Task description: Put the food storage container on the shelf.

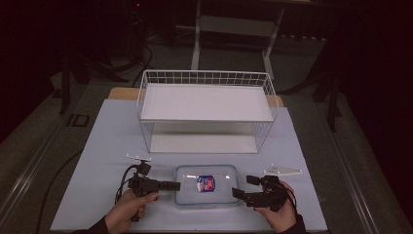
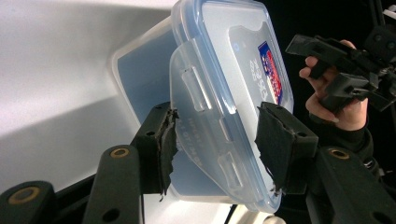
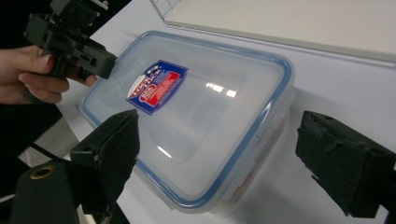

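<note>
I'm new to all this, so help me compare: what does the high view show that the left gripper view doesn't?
High view alone: the white wire rack with two shelves behind the container, the whole table, and both forearms. Left gripper view alone: the side latch flap of the container's lid, close up between the left gripper's open fingers. Both share the clear food container with its red and blue label, and the right gripper.
</note>
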Available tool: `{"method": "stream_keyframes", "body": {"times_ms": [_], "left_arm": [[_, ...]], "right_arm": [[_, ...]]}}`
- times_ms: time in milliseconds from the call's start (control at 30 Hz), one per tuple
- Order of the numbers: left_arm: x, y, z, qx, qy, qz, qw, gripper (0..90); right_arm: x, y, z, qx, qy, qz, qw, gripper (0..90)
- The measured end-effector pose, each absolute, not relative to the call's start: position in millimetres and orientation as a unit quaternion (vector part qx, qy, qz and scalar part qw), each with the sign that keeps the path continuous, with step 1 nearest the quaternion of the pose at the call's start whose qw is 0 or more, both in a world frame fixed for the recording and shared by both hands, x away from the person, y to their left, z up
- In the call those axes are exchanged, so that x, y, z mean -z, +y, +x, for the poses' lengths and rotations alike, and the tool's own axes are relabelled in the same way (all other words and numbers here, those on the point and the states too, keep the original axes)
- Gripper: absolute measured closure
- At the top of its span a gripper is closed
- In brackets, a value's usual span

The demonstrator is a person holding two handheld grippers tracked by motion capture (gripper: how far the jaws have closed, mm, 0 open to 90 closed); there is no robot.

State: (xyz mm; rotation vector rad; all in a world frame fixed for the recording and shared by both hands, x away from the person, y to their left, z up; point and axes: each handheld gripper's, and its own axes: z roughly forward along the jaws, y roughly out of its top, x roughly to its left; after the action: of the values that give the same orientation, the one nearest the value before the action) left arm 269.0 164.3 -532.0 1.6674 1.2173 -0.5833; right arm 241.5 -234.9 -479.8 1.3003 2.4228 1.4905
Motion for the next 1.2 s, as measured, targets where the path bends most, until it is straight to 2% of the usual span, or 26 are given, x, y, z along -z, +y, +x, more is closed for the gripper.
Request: {"method": "stream_keyframes", "body": {"times_ms": [67, 367, 700, 733, 767, 800, 900, 933, 1200], "left_arm": [[529.5, 164.9, 266.8, 0.236, 0.491, 0.687, 0.481, 50.1], [520.0, 163.6, 255.2, 0.221, 0.449, 0.713, 0.491, 56.5], [516.5, 162.3, 246.4, 0.207, 0.431, 0.727, 0.492, 57.8], [516.4, 162.2, 245.4, 0.206, 0.43, 0.728, 0.493, 57.8], [516.4, 162.2, 245.4, 0.206, 0.43, 0.728, 0.493, 57.9], [516.6, 162.3, 245.0, 0.204, 0.428, 0.729, 0.494, 57.8], [516.6, 162.3, 244.4, 0.203, 0.427, 0.729, 0.495, 57.9], [517.1, 162.5, 243.9, 0.204, 0.43, 0.726, 0.496, 57.8], [511.9, 160.0, 237.3, 0.186, 0.428, 0.736, 0.49, 58.1]], "right_arm": [[482.3, -236.6, 242.2, -0.48, 0.769, 0.422, -0.015, 13.7], [489.4, -238.3, 246.6, -0.48, 0.76, 0.435, -0.056, 14.8], [499.7, -244.4, 252.7, -0.465, 0.759, 0.442, -0.112, 25.4], [502.9, -246.6, 254.2, -0.467, 0.754, 0.443, -0.132, 33.8], [502.9, -246.6, 254.2, -0.467, 0.754, 0.443, -0.132, 33.8], [504.6, -248.0, 255.4, -0.471, 0.75, 0.443, -0.14, 40.2], [504.6, -247.9, 255.5, -0.467, 0.752, 0.442, -0.142, 42.1], [504.1, -249.0, 255.7, -0.468, 0.753, 0.44, -0.141, 46.7], [501.3, -251.2, 252.0, -0.463, 0.752, 0.446, -0.147, 49.3]]}}
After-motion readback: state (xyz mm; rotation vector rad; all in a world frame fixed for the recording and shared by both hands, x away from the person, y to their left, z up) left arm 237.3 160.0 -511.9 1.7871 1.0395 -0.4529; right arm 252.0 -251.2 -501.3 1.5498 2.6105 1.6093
